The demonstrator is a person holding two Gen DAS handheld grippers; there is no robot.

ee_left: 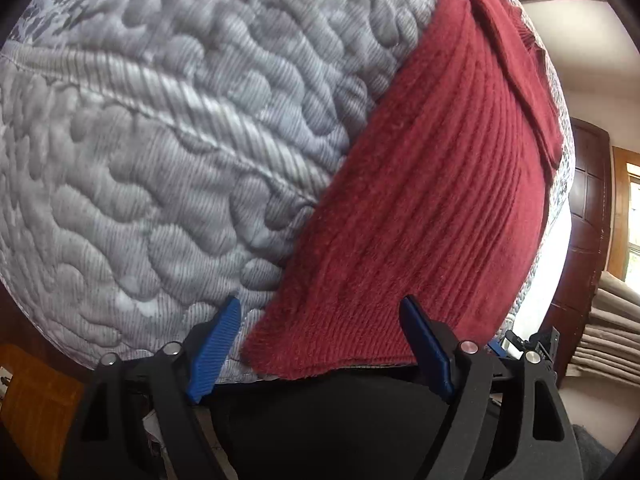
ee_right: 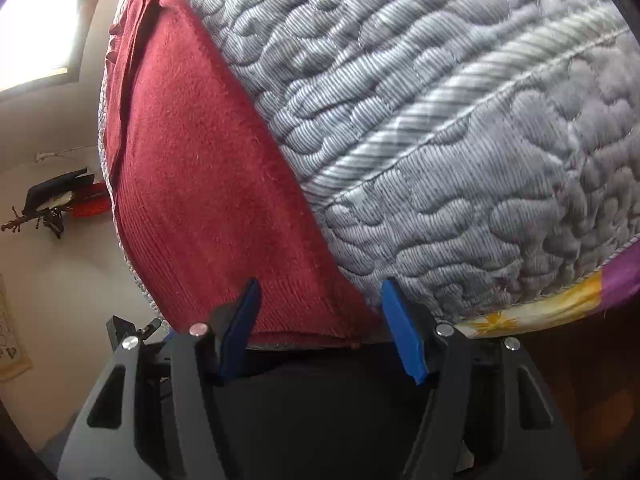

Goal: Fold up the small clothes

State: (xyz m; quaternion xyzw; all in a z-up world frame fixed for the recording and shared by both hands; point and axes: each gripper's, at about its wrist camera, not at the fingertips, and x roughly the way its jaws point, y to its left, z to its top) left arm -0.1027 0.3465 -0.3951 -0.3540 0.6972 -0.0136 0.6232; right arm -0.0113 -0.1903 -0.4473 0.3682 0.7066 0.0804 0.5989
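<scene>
**Both grippers spread wide at the near hem of a red knit on a quilted mattress**

The red knit garment (ee_left: 424, 216) lies flat on the grey quilted mattress (ee_left: 160, 140), its near hem at the mattress edge closest to both cameras.

The left wrist view shows the garment running from 6 o'clock up toward 1 o'clock, with a folded sleeve or flap (ee_left: 516, 60) lying along its far side. At 3 o'clock stand a dark wooden door (ee_left: 588, 208) and a sunlit window. At 4 o'clock, part of the other gripper's black frame peeks in just beyond the hem.

The right wrist view shows the same garment (ee_right: 192, 168) running from 6 o'clock up toward 11 o'clock, and alone reveals a floral sheet edge (ee_right: 552, 304) at 4 o'clock and a dark wall ornament (ee_right: 56, 200) at 9 o'clock.

The left gripper (ee_left: 320, 344) is tipped down at the hem's left corner, jaws wide apart and holding nothing; one blue pad (ee_left: 216, 348) sits over mattress, the other over knit. The right gripper (ee_right: 320, 328) mirrors it at the right corner, likewise parted and empty.
</scene>
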